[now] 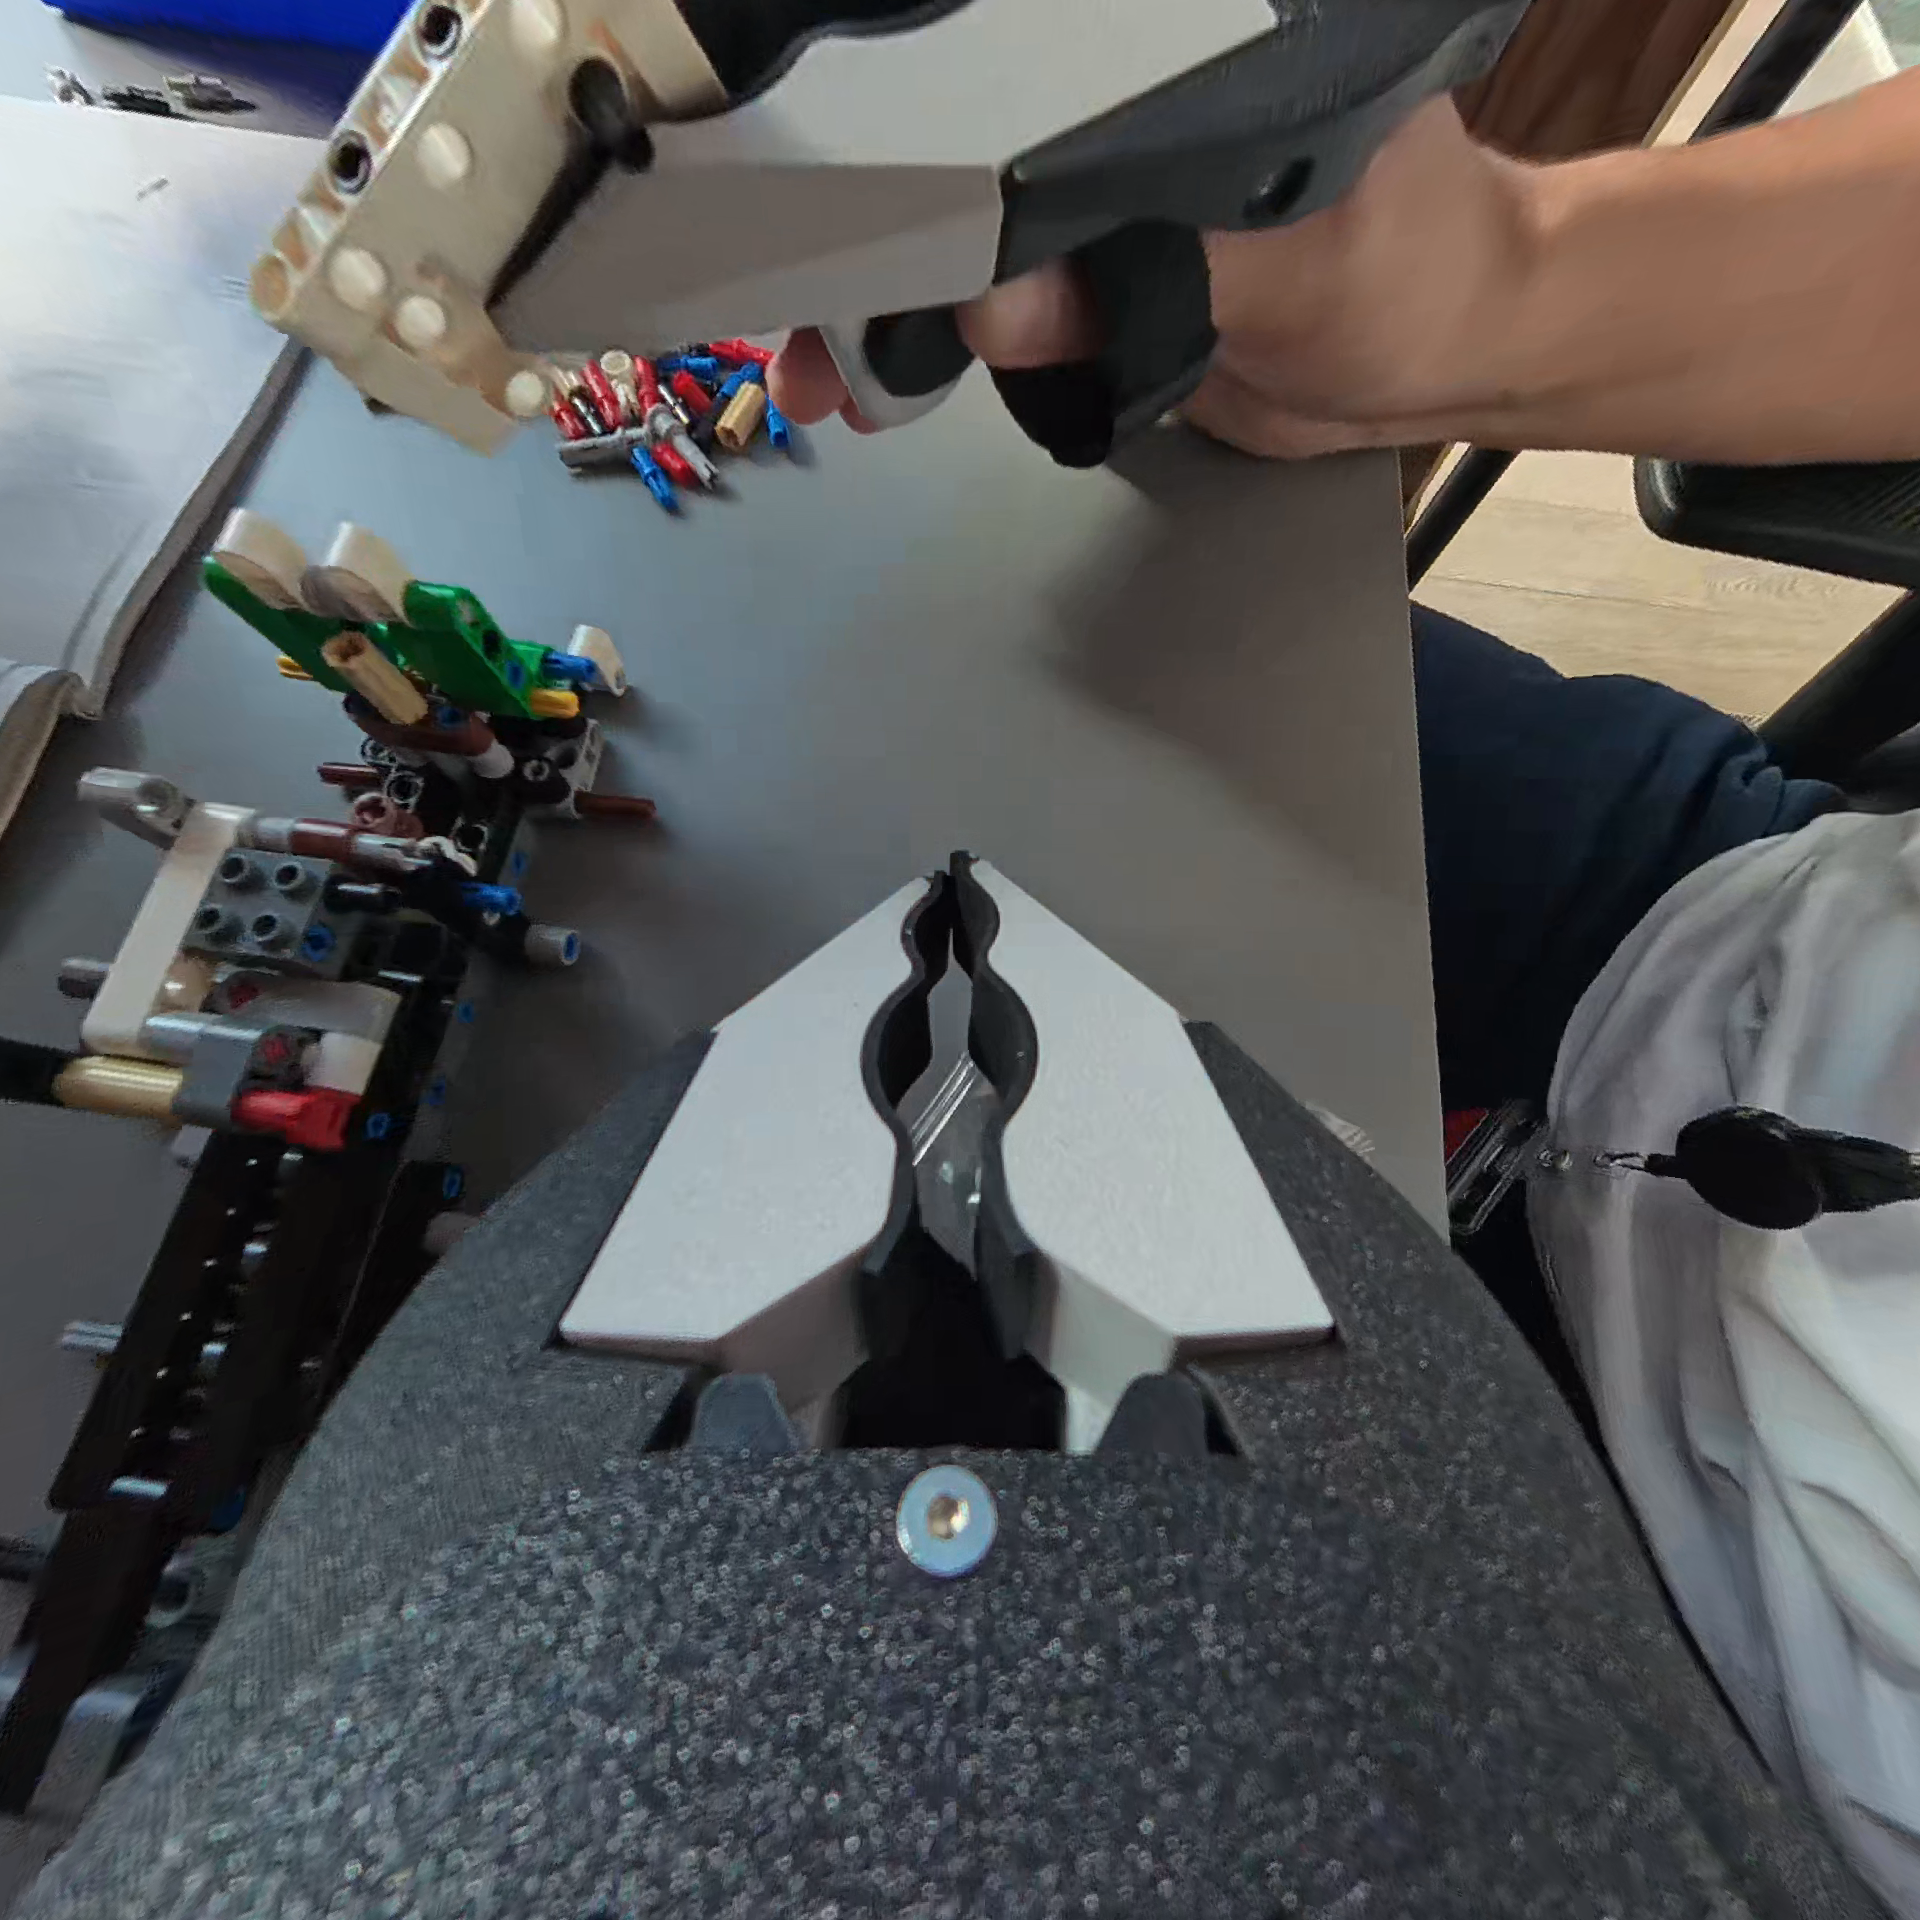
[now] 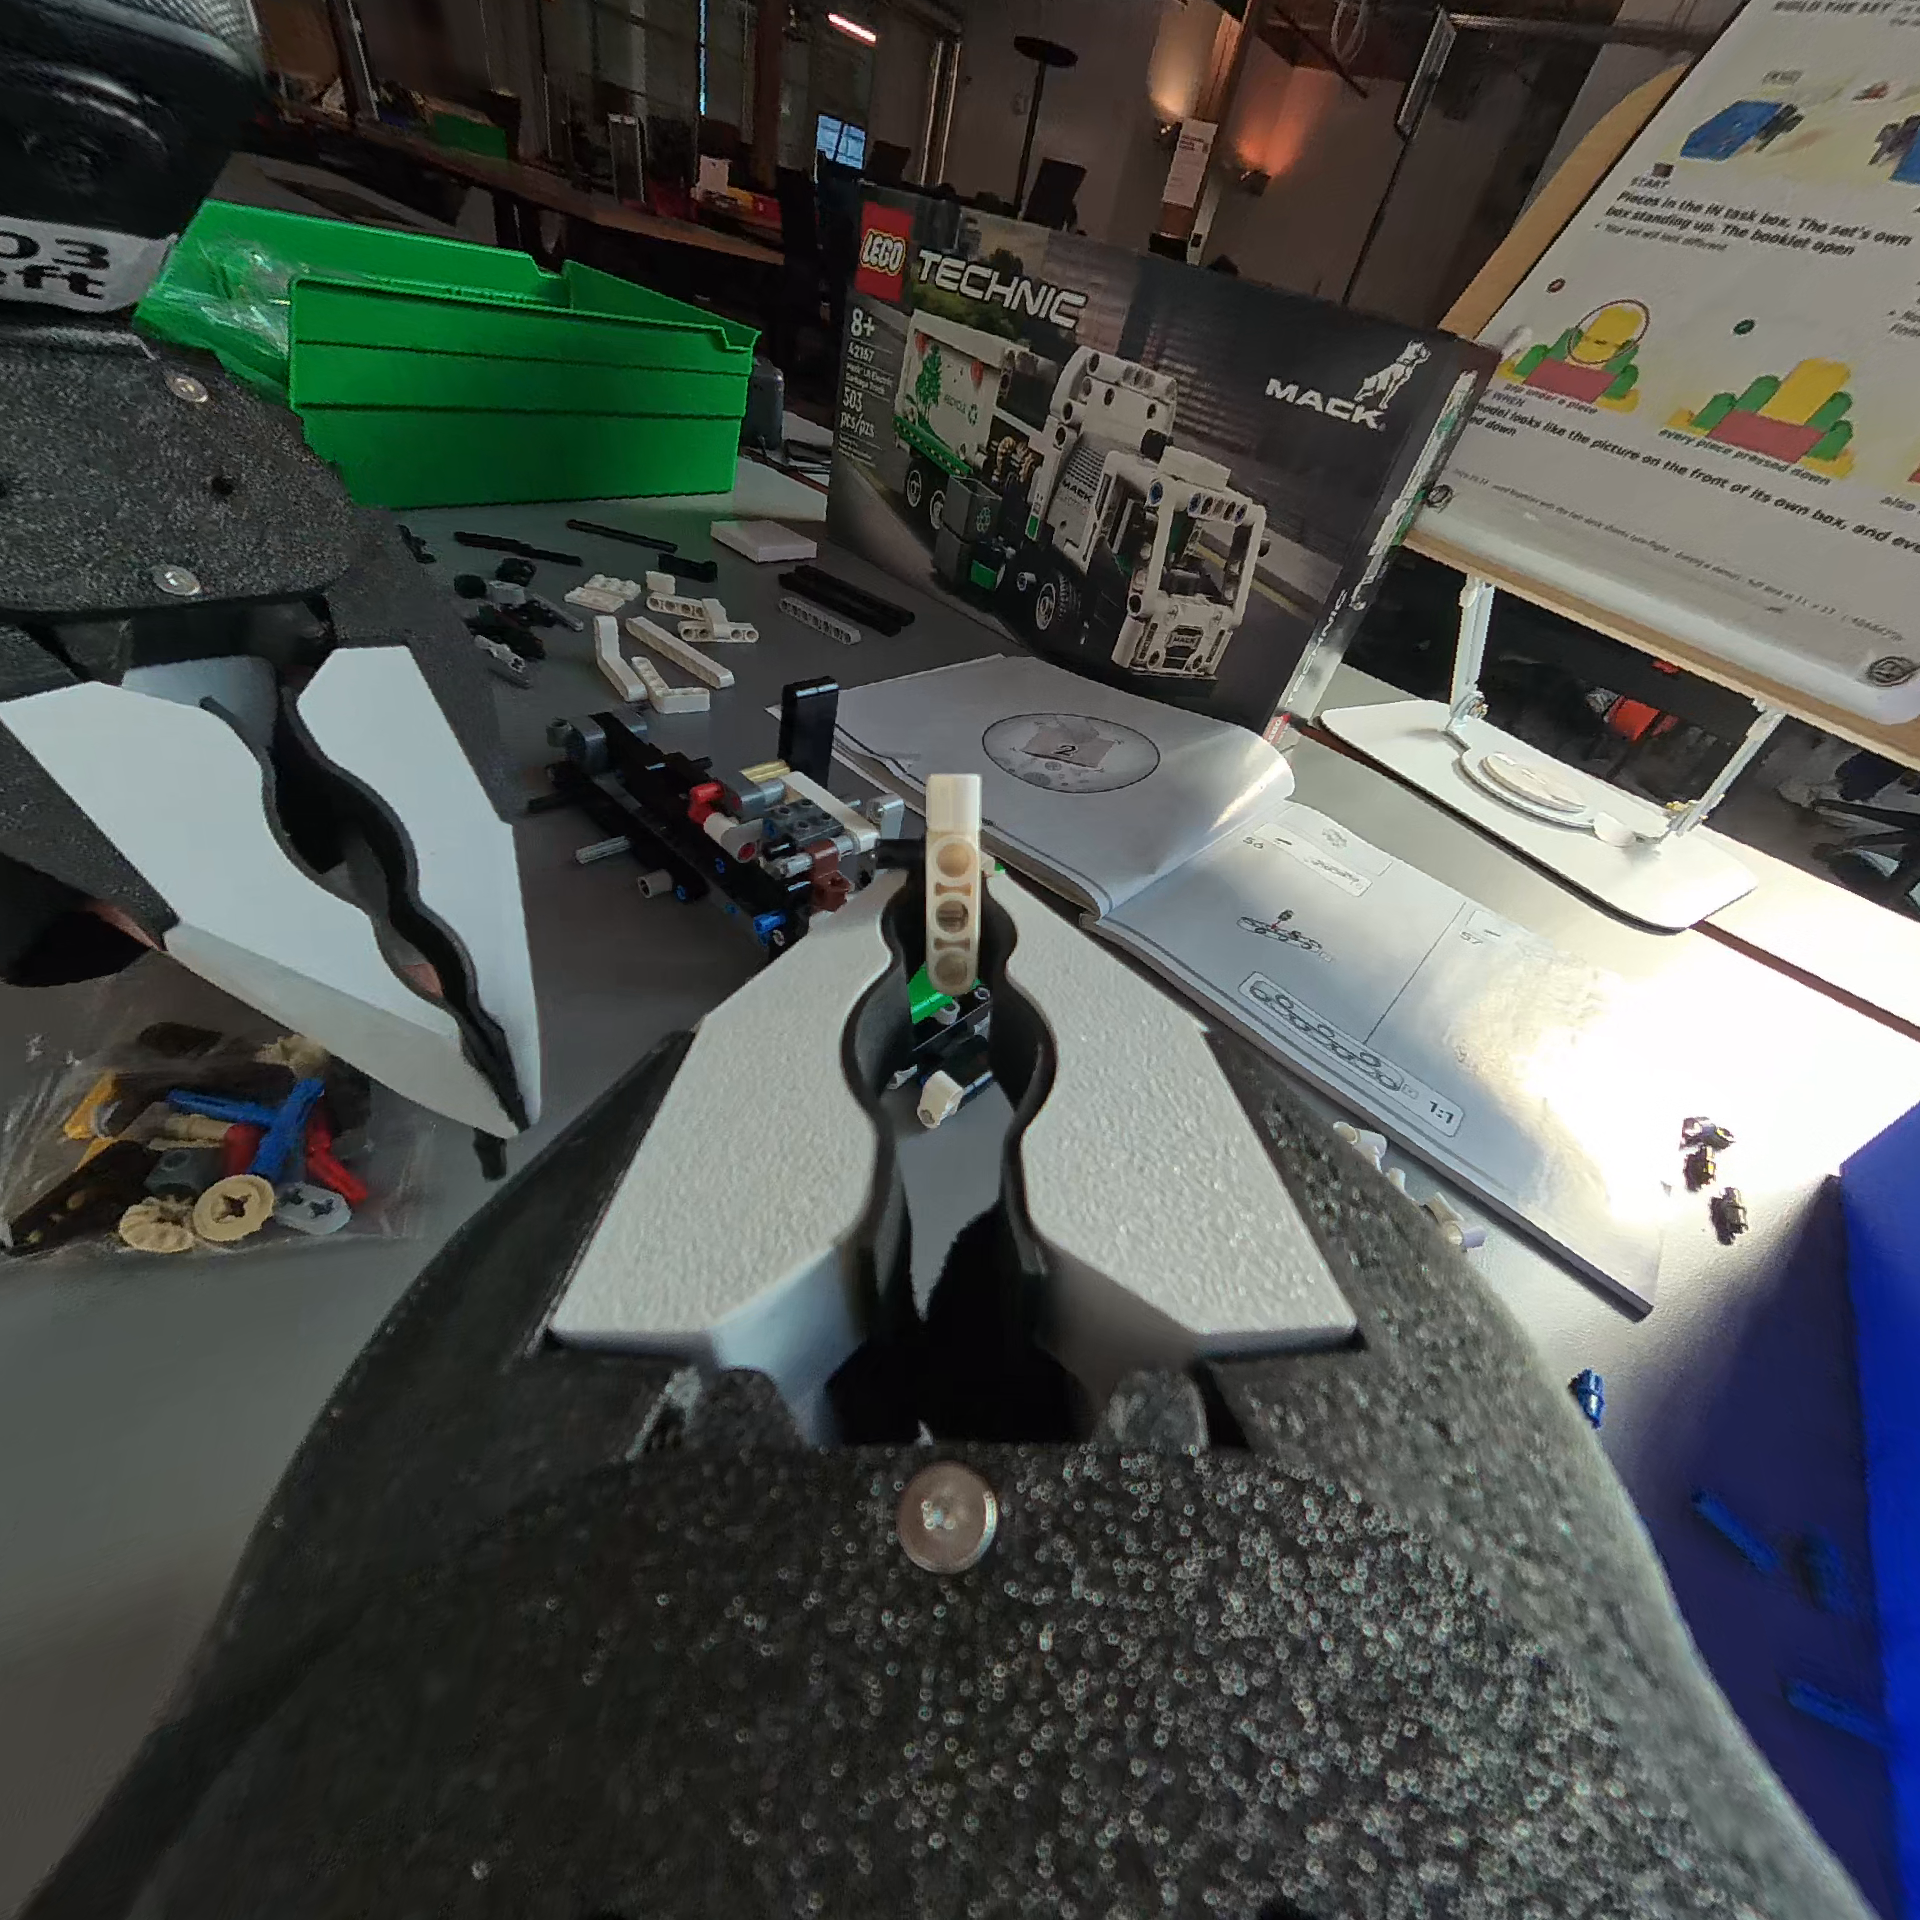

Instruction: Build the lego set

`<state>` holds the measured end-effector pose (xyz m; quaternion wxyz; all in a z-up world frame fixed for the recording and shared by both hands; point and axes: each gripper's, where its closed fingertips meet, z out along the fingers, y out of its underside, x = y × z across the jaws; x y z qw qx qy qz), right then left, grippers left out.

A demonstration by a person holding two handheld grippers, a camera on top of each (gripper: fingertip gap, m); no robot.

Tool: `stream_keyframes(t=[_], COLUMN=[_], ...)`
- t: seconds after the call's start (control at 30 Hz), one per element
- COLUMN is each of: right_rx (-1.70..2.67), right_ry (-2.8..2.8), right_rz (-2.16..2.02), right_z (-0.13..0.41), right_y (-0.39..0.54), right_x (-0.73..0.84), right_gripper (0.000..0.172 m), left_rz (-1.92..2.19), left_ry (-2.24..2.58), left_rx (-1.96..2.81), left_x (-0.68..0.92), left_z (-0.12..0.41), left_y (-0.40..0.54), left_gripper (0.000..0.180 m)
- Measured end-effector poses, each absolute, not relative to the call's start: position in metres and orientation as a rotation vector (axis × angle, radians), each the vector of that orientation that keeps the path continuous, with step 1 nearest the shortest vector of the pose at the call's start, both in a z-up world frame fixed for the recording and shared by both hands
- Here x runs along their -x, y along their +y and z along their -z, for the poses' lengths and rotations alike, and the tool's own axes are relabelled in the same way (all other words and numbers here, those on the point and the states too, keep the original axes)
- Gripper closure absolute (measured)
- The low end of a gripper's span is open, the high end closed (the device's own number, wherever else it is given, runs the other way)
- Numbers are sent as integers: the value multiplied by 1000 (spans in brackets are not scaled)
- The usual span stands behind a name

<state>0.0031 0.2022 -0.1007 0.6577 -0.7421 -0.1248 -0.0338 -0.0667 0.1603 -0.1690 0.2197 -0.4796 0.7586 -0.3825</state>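
My left gripper (image 1: 956,873) is shut with nothing between its pads, low over bare grey table (image 1: 935,675). It also shows at the left of the right wrist view (image 2: 504,1112), jaws together. My right gripper (image 2: 951,894) is shut on a white holed beam (image 2: 953,883), held upright above the table. In the left wrist view the right gripper (image 1: 566,208), held by a hand (image 1: 1403,291), carries that beam (image 1: 395,249) above a pile of small pins (image 1: 665,416). A partly built black chassis (image 1: 260,987) (image 2: 707,821) and a green sub-assembly (image 1: 416,644) lie on the table.
An open instruction booklet (image 2: 1195,883), the set's box (image 2: 1143,468), green bins (image 2: 499,395), loose white beams (image 2: 665,655), a clear bag of parts (image 2: 208,1153), a blue bin (image 2: 1881,1455) and a board on a white stand (image 2: 1558,810) surround the work area. The table edge (image 1: 1418,831) is at the person's lap. Across from one pair of fingers to the other is roughly 11 cm.
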Motion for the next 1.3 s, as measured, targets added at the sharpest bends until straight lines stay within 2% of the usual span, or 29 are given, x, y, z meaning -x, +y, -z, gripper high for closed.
stream_keyframes(t=[0.27, 0.37, 0.63, 0.87, 0.93, 0.97, 1.13, 1.23, 1.3], right_rx=[1685, 1678, 1673, 1670, 1668, 1667, 1668, 1669, 1668], right_ry=[-331, -312, -307, -335, -336, -335, -331, -337, -338], right_rz=[116, 95, 88, 78, 81, 78, 77, 82, 80], right_z=[104, 102, 101, 101, 101, 101, 101, 101, 101], right_y=[203, 202, 201, 201, 201, 201, 201, 201, 201], right_x=[1, -1, -1, 4, 4, 5, 4, 5, 5], right_gripper=[166, 166, 166, 166, 166, 166, 167, 167, 167], left_rz=[992, 991, 921, 1009, 992, 960, 1136, 806, 816], left_ry=[2124, 2176, 2399, 2302, 2309, 2291, 2069, 2168, 2126], left_rx=[1309, 1237, 1062, 1124, 1128, 1134, 1143, 1291, 1333], left_x=[84, 90, 103, 111, 115, 114, 115, 133, 137], left_z=[179, 175, 178, 159, 161, 159, 91, 148, 156], left_y=[163, 162, 162, 169, 171, 175, 183, 220, 227], left_gripper=[180, 168, 164, 168, 180, 180, 180, 180, 180])
